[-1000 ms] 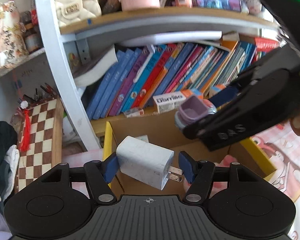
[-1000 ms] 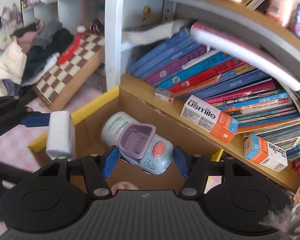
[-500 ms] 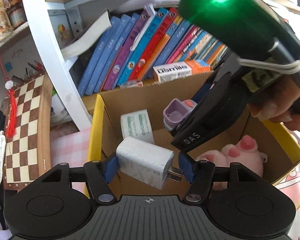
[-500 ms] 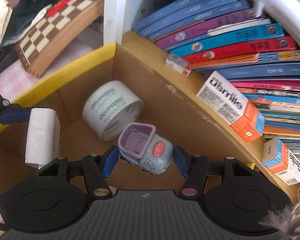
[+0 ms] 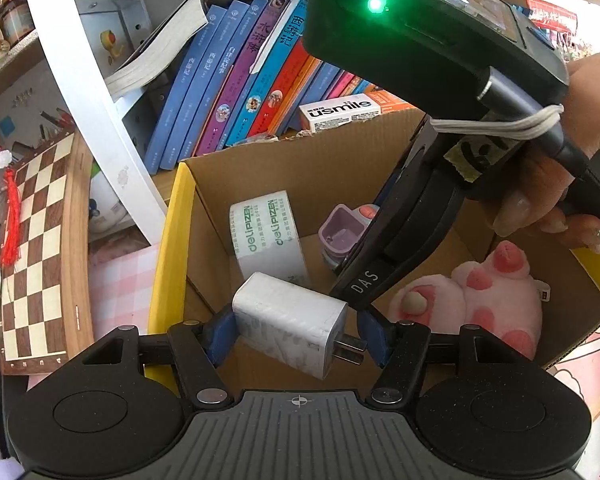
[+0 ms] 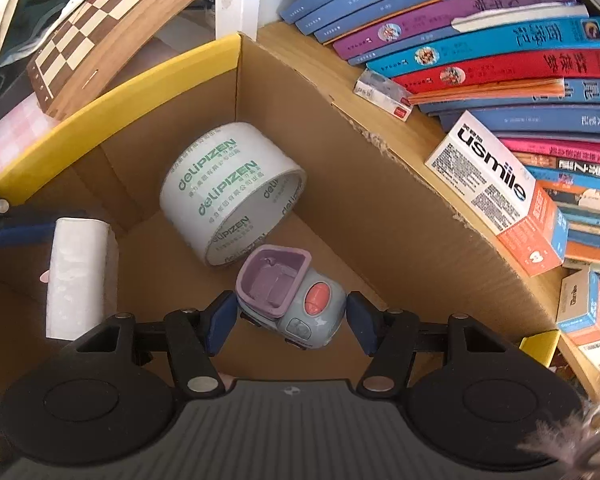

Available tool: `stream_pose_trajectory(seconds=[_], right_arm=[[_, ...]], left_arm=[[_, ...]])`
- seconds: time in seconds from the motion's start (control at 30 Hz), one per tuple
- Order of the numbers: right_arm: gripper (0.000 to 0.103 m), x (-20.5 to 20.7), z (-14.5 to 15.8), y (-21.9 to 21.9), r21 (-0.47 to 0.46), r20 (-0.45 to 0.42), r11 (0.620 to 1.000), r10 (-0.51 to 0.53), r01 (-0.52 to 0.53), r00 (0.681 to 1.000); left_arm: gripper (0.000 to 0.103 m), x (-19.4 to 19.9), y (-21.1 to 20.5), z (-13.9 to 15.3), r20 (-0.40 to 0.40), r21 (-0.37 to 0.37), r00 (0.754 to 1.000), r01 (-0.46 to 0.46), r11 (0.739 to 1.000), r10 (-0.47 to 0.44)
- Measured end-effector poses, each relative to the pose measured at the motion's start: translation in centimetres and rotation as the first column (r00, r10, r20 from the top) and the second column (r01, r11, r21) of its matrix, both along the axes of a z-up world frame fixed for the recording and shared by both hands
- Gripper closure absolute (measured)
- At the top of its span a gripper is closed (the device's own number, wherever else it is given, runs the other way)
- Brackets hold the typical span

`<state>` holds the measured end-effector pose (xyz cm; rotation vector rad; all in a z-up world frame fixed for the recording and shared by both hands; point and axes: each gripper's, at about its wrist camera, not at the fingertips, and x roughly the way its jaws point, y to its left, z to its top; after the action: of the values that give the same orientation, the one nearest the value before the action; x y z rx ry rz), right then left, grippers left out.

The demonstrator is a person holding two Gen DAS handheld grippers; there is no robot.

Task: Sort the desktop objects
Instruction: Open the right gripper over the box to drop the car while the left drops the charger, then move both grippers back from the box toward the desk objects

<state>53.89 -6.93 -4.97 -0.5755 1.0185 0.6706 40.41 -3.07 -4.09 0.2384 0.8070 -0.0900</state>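
My left gripper is shut on a white wall charger, held over the open cardboard box with a yellow rim. The charger also shows in the right wrist view. My right gripper is shut on a small grey and purple toy truck, held low inside the box near its far wall. The truck shows in the left wrist view, partly hidden behind the right gripper body. A roll of white tape lies in the box's far corner. A pink plush toy lies in the box at the right.
A shelf of leaning books stands just behind the box, with a usmile carton on its ledge. A wooden chessboard leans at the left. A white shelf post rises beside the box's corner.
Both grippers have moved forward and down into the box, still holding their objects. The tape roll and plush toy have come into view.
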Motion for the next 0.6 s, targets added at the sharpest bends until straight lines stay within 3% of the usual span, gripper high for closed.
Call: stream_pose_trajectory(seconds=[0.13,0.3,0.6], right_arm=[[0.037,0.0,0.2,-0.4,0.014,0.005,1.0,-0.025,0.025,1.0],[0.031,-0.6,1.3,-1.0,0.034,0.031,0.999,-0.036,0.035,0.999],[0.03,-2.4,4.5,-2.0,0.082,0.085,0.995,-0.059,0.052,0.995]], left_arm=[[0.036,-0.3,-0.1,0.4,0.021,0.017,1.0,-0.005,1.0,0.005],[0.022,-0.7,-0.3,0.8,0.046,0.039,0.999,-0.012,0.999,0.01],[0.021,-2.3,-0.1,2.9,0.119,0.045,0.993,-0.015,0.999,0.009]])
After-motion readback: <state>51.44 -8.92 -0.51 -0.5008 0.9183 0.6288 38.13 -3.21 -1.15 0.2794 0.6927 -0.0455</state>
